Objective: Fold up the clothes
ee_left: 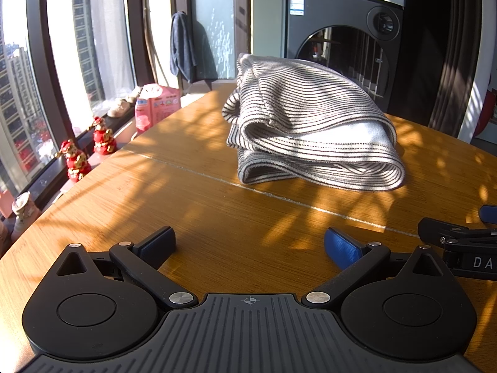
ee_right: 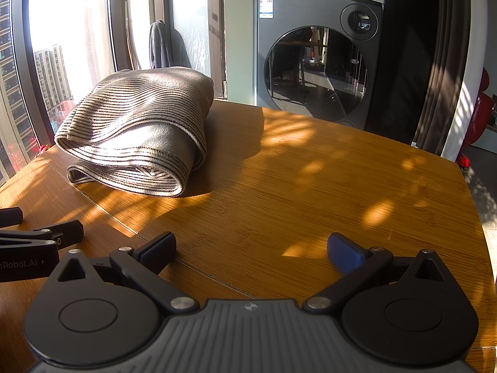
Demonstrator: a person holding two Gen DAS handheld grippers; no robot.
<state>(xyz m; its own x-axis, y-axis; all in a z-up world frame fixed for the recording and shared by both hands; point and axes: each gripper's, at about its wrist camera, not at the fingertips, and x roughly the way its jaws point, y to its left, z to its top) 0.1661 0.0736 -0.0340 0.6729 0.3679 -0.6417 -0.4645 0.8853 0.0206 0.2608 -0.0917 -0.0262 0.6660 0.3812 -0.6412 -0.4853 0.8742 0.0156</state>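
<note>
A folded striped garment lay on the tabletop; both the left gripper and right gripper had fingers spread, empty; a washing machine stood behind.

Sunlit wooden table, tall windows, washing machine.

— Underneath? Wooden table, amber grain, streaked with sun and shadow, crossed by a thin seam ahead of the left gripper.

— On it? Folded striped garment, past that seam, ahead and slightly right of the left gripper, ahead and left of the right gripper. Flat on the wood, bottom fold touching.
</note>
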